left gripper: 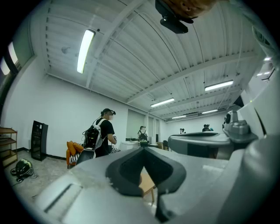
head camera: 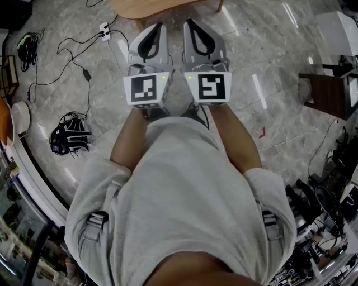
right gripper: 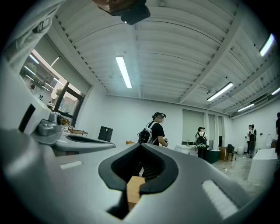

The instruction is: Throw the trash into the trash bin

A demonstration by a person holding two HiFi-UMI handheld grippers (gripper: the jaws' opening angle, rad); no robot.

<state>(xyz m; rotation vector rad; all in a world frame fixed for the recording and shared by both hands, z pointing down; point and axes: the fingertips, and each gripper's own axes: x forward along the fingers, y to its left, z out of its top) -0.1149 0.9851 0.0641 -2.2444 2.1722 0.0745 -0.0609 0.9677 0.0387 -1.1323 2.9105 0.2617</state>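
Note:
No trash and no trash bin can be made out in any view. In the head view both grippers are held level and side by side in front of the person's chest. My left gripper (head camera: 158, 25) has its jaws closed together with nothing between them, and my right gripper (head camera: 191, 23) is the same. In the left gripper view the left gripper (left gripper: 142, 148) is shut, with the right gripper's body (left gripper: 205, 141) beside it. In the right gripper view the right gripper (right gripper: 141, 145) is shut as well, and the left gripper's body (right gripper: 74, 142) lies at its left.
A wooden table (head camera: 156, 6) stands just ahead of the jaw tips. Cables and a power strip (head camera: 104, 31) and a black bag (head camera: 70, 137) lie on the marble floor at left. A dark stool (head camera: 327, 92) stands at right. A person with a black backpack (left gripper: 101, 135) stands farther off.

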